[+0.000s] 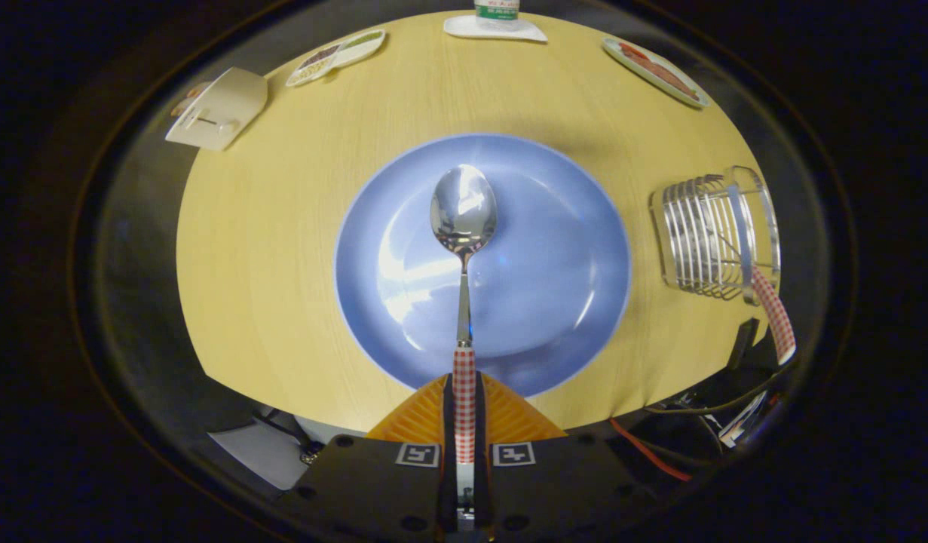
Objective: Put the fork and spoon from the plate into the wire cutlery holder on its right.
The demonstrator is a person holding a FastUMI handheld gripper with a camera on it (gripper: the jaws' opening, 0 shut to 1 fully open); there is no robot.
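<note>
Spoon [464, 219]: we've got it pinched by its checkered handle, bowl sticking straight out ahead of the fingers, over the middle of the plate.
Gripper [464, 392]: both fingers closed tight on that handle, so we're clamping the spoon.
Plate [569, 317]: blue, right ahead of the fingers and under the spoon, on the wooden table [283, 226].
Wire cutlery holder [716, 234]: off to the right of the plate, apart from it.
Fork [776, 317]: we see a checkered handle poking out of the holder, leaning toward us.
</note>
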